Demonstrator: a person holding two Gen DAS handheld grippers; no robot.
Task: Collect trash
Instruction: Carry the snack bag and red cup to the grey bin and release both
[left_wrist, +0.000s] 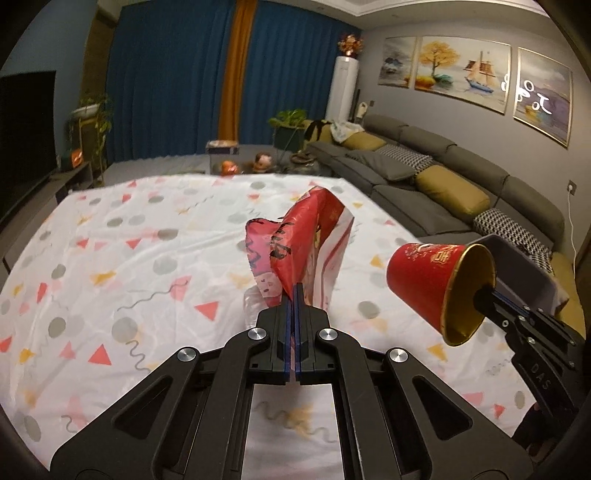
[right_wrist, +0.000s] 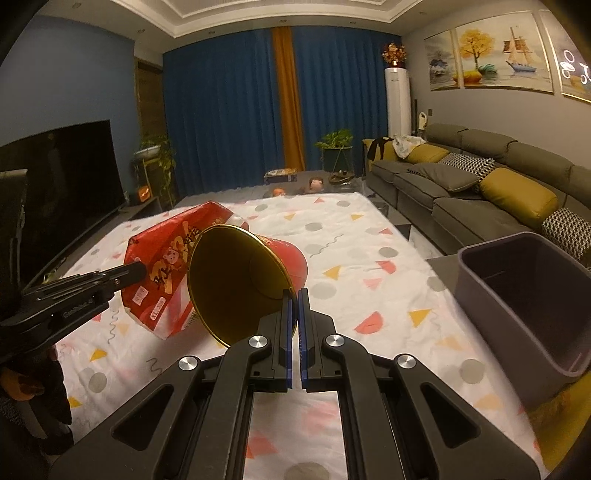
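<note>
A table covered by a white cloth (left_wrist: 110, 229) printed with grey dots and red, pink and yellow triangles is seen from two cameras mounted on hand-held grippers, in a living room with blue curtains. In the left wrist view, the left gripper (left_wrist: 296, 291) is clenched on the lower edge of a crumpled red plastic bag (left_wrist: 299, 236) with dark and gold lettering; the bag is held up off the cloth and rises above the closed fingertips. To the right in the same view, the right gripper (left_wrist: 487, 293) is seen from the side, with one finger inside the mouth of a red paper cup (left_wrist: 421, 269) whose inside is gold. In the right wrist view, the same cup is shown tipped on its side, its gold opening turned toward the camera, and its rim is pinched between the nearly closed blue-edged pads (right_wrist: 289, 317); the cup is lifted clear of the cloth. The bag is seen just left of and behind the cup, gripped by the other gripper coming in from the left edge. A dark grey rectangular bin (right_wrist: 517, 295) stands on the right side of the table, open at the top, well apart from both held items. A grey sofa (right_wrist: 480, 184) with yellow and patterned cushions is seen along the right wall.
</note>
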